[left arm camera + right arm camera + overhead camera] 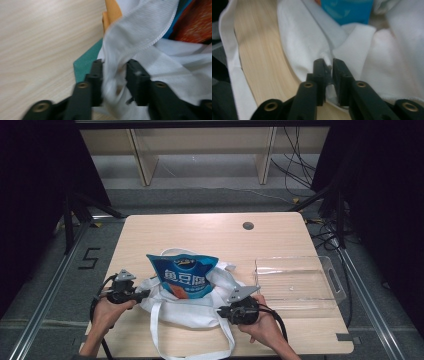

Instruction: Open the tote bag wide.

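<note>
- Right gripper (329,65): two black jaws rise from bottom centre, nearly closed, a narrow gap left between them.
- A thin fold of the white cloth bag (302,42) is pinched between the jaw tips; a small tuft of fabric pokes out just above them.
- Bag fabric spreads rumpled across centre and right of frame.
- White strap (230,67) curves down the left side, apart from the bag body.
- Pale wood table (259,62) shows between strap and bag.
- Blue packet (348,10) at top edge, partly behind the cloth; small orange patch at its left corner.
- Focus soft throughout.
</note>
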